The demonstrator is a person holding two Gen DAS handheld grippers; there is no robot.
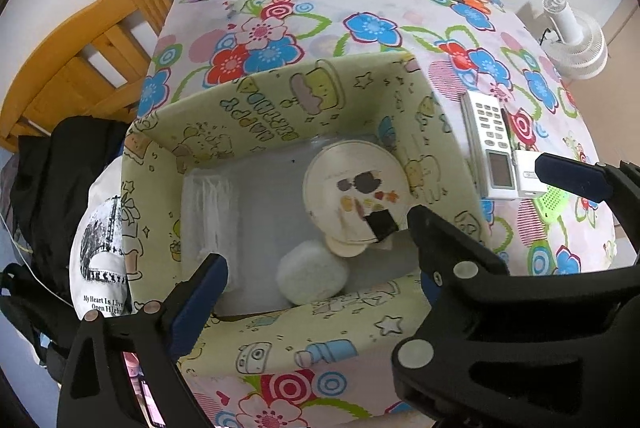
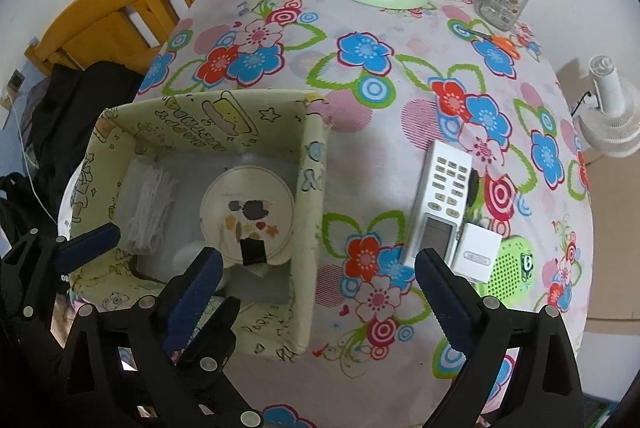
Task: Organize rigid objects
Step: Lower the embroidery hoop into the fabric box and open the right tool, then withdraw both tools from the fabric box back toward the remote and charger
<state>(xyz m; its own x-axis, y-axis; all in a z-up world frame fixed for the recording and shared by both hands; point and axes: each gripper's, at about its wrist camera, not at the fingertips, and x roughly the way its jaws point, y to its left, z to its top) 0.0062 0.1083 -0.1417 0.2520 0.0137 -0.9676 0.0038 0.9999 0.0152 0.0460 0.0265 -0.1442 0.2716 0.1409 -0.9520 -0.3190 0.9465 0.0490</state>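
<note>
Hovering over the fabric box [image 1: 280, 100], the left gripper [image 1: 320, 248] has its fingers wide apart, nothing between them. A round tin [image 1: 356, 188] and a white puff [image 1: 312, 278] sit inside the box. The right gripper [image 2: 316, 272] is spread empty too, above the flowery counter [image 2: 360, 132], near the white remote [image 2: 440, 196], charger [image 2: 478, 252] and green speaker [image 2: 516, 268].
</note>
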